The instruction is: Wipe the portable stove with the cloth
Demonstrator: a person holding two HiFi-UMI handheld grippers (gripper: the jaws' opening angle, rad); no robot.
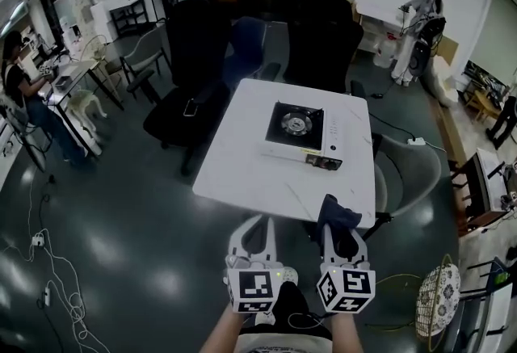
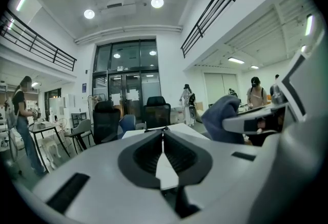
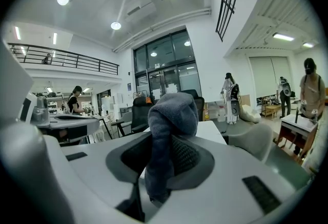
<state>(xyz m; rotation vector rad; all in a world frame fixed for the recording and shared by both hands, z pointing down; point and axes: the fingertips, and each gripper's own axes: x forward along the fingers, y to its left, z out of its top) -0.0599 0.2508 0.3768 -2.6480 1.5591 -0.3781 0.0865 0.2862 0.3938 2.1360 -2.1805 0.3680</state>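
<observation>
Two grippers are held at the near edge of a white table, with the stove at 12 o'clock, well apart from both. The left gripper is seen with jaws pressed together on nothing. The right gripper is clamped on a grey cloth, bunched above its tips. Print on the stove's front panel is too small to be read.
</observation>
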